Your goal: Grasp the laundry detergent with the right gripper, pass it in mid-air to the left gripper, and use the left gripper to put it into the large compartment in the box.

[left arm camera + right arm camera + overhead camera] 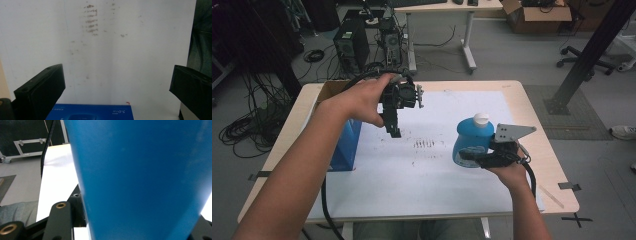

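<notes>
Two grippers work above the white sheet (432,170): the right gripper (482,157) clamps the blue bottle (472,137) standing near the table's right edge, while the left gripper (394,131) hangs wide open beside the blue box (343,150).

Grey floor (512,55) throughout. Pale wooden bench (537,145) topped with stained white sheet (437,170). Beyond: computer towers (352,45), tangled cables (252,125), second desk (447,7), cardboard box (537,15), black diagonal post (592,50).
</notes>
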`<action>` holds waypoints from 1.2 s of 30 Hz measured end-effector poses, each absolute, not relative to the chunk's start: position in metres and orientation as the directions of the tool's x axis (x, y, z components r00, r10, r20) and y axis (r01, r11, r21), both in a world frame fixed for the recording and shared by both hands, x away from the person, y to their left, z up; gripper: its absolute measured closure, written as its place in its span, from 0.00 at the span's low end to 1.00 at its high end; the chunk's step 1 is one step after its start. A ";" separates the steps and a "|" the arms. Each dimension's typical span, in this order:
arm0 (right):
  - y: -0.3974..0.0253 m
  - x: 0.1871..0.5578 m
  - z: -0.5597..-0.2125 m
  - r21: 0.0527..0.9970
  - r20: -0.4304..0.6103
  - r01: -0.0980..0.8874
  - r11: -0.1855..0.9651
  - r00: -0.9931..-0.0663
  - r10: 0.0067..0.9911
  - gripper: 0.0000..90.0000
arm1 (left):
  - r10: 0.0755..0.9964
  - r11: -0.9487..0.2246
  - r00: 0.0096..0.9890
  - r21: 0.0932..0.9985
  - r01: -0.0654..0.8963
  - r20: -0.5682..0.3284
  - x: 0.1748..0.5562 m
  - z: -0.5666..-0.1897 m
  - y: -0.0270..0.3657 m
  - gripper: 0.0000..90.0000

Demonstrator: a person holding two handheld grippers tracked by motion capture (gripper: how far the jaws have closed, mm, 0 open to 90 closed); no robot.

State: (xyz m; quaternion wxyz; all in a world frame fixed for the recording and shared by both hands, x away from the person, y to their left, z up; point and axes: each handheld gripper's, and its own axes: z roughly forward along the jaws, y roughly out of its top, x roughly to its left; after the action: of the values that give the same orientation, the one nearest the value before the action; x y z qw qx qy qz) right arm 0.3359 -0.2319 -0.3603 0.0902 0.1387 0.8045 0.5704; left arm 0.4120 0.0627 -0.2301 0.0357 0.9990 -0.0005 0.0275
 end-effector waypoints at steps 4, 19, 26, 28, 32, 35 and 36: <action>-0.227 0.339 -0.361 0.942 0.007 0.112 0.316 -0.949 0.316 0.50 | -0.010 -0.997 0.998 0.073 -0.014 0.057 0.409 -0.225 0.060 0.00; -0.215 0.347 -0.362 0.949 0.015 0.105 0.298 -0.957 0.288 0.50 | -0.031 -0.996 0.999 0.083 -0.035 0.044 0.400 -0.212 0.052 0.00; -0.205 0.350 -0.363 0.949 0.016 0.097 0.299 -0.965 0.262 0.50 | -0.049 -0.994 0.998 0.093 -0.052 0.035 0.394 -0.206 0.045 0.00; -0.201 0.350 -0.363 0.949 0.017 0.095 0.302 -0.967 0.254 0.50 | -0.048 -0.995 0.998 0.088 -0.052 0.040 0.393 -0.204 0.044 0.00; -0.195 0.351 -0.364 0.948 0.015 0.090 0.306 -0.970 0.241 0.50 | -0.051 -0.995 0.998 0.087 -0.054 0.041 0.391 -0.203 0.041 0.00; -0.189 0.351 -0.365 0.948 0.014 0.086 0.305 -0.972 0.233 0.50 | -0.052 -0.995 0.998 0.082 -0.056 0.043 0.390 -0.202 0.040 0.00; -0.188 0.352 -0.366 0.948 0.011 0.084 0.308 -0.973 0.231 0.50 | -0.053 -0.995 0.998 0.084 -0.056 0.042 0.390 -0.202 0.040 0.00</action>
State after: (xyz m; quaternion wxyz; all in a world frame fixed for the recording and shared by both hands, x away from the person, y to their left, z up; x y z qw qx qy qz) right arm 0.3517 -0.1877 -0.3656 0.0634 0.0976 0.8062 0.5801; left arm 0.3898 0.0403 -0.2019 0.0426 0.9985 -0.0274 0.0198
